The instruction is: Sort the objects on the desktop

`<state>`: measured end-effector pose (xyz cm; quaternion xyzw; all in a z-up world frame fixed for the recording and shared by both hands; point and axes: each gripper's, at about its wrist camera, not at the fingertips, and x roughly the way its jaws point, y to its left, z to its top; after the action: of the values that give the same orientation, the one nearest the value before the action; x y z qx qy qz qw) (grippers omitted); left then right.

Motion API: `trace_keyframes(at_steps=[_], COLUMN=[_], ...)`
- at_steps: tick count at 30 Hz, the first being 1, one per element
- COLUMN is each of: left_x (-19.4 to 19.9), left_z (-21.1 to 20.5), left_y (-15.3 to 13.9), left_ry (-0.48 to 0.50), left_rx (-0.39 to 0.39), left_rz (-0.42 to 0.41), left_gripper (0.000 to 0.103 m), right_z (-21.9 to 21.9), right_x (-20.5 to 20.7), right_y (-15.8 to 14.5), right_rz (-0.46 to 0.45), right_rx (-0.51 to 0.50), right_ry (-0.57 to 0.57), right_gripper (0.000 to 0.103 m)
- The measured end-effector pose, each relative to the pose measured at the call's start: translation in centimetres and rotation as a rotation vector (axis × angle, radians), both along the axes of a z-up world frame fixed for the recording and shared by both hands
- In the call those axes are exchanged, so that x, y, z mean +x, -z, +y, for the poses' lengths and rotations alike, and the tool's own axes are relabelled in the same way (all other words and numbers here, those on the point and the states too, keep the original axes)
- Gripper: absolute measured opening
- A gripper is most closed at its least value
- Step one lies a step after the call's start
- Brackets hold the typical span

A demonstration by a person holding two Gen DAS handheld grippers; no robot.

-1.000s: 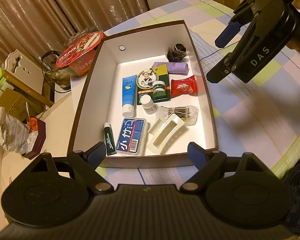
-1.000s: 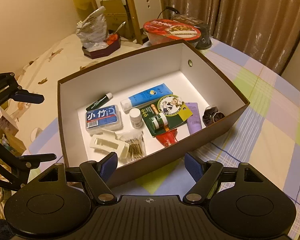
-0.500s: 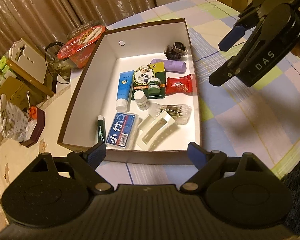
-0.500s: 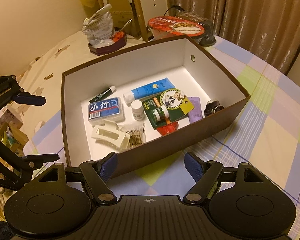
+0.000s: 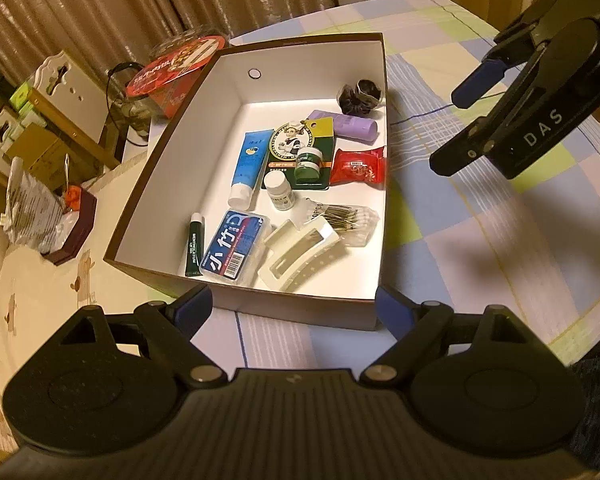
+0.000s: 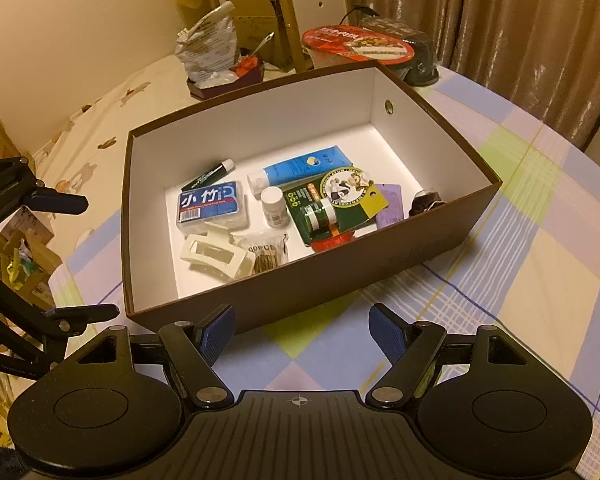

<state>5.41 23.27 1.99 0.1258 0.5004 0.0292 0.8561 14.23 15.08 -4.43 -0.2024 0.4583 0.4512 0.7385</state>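
We hold the left gripper (image 5: 294, 306) and right gripper (image 6: 302, 328) spread wide and empty, short of the brown box (image 6: 340, 280) on the tabletop (image 6: 540, 280). The items lie crowded on the box floor: reaching for the white hair clip (image 5: 302, 254) could snag the cotton-swab packet (image 5: 346, 220) touching it, or knock the box wall.

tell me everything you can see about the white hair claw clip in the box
The hair claw clip is cream-white, glossy plastic by its look, a long rectangular frame with open slots and a hinged back. It lies flat on the white floor of the brown box, near the wall closest to the left gripper. One end overlaps the bag of bobby pins; the blue floss case lies alongside. Neither gripper touches it.
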Motion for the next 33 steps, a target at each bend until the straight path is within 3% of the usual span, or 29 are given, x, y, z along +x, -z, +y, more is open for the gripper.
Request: trace_keyframes(at_steps=[15,27,33], left_x=[-0.1,0.0,-0.1], left_z=[-2.2,-3.8,-4.9], left_y=[-0.3,-0.3,-1.1], left_ry=[-0.12,-0.272,-0.305], left_rx=[-0.006,-0.027,0.038], left_rz=[-0.017,-0.051,-0.111], left_gripper=[0.086,0.086,0.086], right_z=[-1.3,-1.9,-2.0], right_x=[1.2,2.5,2.9], right_y=[0.2,0.6,0.6], right_rz=[-0.004,-0.003,-0.005], right_rx=[0.014,0.022,0.027], right_ry=[-0.074,-0.154,-0.185], right_gripper=[0.077,0.077,0.077])
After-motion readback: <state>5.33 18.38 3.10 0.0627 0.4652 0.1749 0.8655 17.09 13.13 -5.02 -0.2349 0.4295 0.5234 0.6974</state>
